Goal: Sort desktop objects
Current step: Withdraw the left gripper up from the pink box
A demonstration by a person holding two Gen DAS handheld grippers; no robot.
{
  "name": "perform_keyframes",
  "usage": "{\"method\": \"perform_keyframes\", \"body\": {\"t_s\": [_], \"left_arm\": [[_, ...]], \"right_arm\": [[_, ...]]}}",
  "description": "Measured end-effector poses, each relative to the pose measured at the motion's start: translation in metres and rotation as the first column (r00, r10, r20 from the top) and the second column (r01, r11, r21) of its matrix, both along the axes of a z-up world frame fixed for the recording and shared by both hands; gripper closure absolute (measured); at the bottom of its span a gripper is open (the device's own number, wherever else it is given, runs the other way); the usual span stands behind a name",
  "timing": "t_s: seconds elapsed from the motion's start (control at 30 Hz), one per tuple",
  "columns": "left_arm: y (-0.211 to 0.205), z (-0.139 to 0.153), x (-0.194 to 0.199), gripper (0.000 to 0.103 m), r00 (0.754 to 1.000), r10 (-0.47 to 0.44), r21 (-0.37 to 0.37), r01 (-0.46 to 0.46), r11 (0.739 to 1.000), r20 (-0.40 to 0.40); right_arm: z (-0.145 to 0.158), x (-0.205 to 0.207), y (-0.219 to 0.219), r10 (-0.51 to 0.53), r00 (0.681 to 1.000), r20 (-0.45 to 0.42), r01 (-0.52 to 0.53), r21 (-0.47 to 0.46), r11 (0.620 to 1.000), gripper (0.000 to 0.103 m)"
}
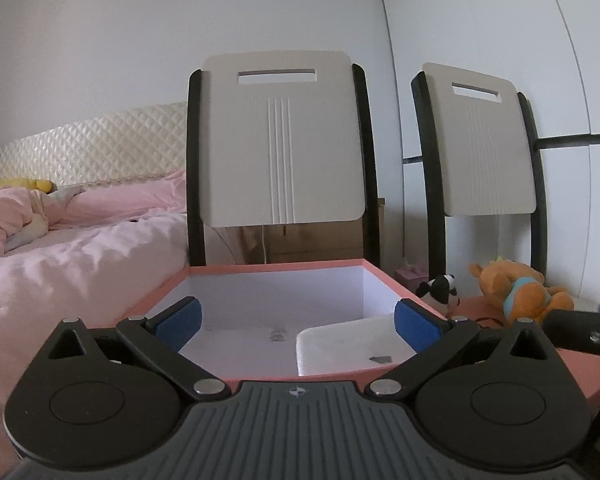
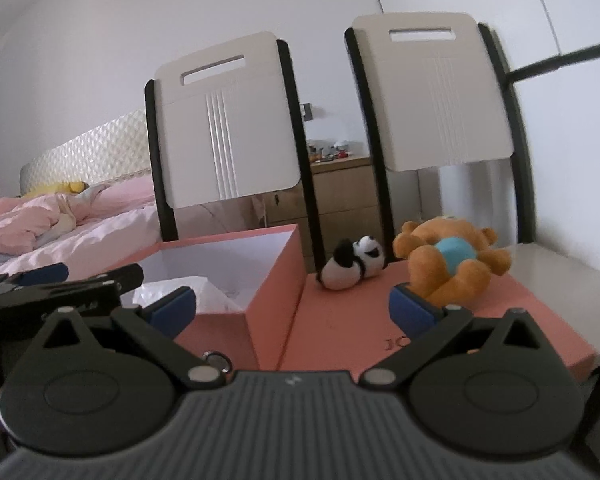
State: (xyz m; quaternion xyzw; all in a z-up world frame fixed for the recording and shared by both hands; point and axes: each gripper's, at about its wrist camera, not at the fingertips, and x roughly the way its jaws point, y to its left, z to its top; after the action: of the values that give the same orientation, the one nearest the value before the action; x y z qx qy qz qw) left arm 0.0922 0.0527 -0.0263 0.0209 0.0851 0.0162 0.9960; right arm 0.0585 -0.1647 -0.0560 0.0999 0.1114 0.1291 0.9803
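The two soft toys lie on the flat pink lid (image 2: 340, 320), outside the open pink box (image 2: 276, 292) that stands just to its left. The panda (image 2: 352, 266) is on its side near the box's right wall, its long axis running left to right with the head to the right; the orange bear (image 2: 452, 268) sprawls just beyond it to the right, its body angled toward the back right. Both lie ahead of the right gripper (image 2: 296, 308), the bear touching or nearly touching its right pad, the panda a little further off and slightly right of centre, so this hand is the nearer one to either toy. Its pads stand wide apart, holding nothing. The left gripper (image 1: 298, 320) hovers over the near edge of the box, pads likewise spread and empty, pointing into the white interior where a crumpled white sheet or bag (image 1: 348, 344) lies; from there the toys sit off to its right. The lid rests on a pale surface (image 2: 560, 280). Behind stand two white-backed chairs (image 1: 280, 140), a bed (image 1: 80, 248) with pink covers to the left, a wooden cabinet (image 2: 336, 196) and plain white walls.
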Motion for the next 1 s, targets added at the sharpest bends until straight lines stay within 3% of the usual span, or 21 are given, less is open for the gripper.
{"method": "perform_keyframes", "body": {"t_s": [0.13,0.33,1.0], "left_arm": [[0.009,0.000,-0.003,0.000,1.000,0.022,0.001,-0.022,1.000,0.010],[0.021,0.001,-0.002,0.000,0.999,0.053,-0.053,-0.052,0.997,0.003],[0.005,0.000,-0.013,0.000,1.000,-0.002,-0.029,0.003,1.000,0.018]], "right_arm": [[-0.008,0.016,0.019,-0.021,1.000,-0.015,0.020,-0.095,0.995,0.000],[-0.016,0.032,0.019,-0.025,0.999,-0.043,0.021,-0.094,0.995,0.000],[-0.006,0.022,0.002,-0.036,0.995,-0.090,0.032,-0.040,0.999,0.000]]}}
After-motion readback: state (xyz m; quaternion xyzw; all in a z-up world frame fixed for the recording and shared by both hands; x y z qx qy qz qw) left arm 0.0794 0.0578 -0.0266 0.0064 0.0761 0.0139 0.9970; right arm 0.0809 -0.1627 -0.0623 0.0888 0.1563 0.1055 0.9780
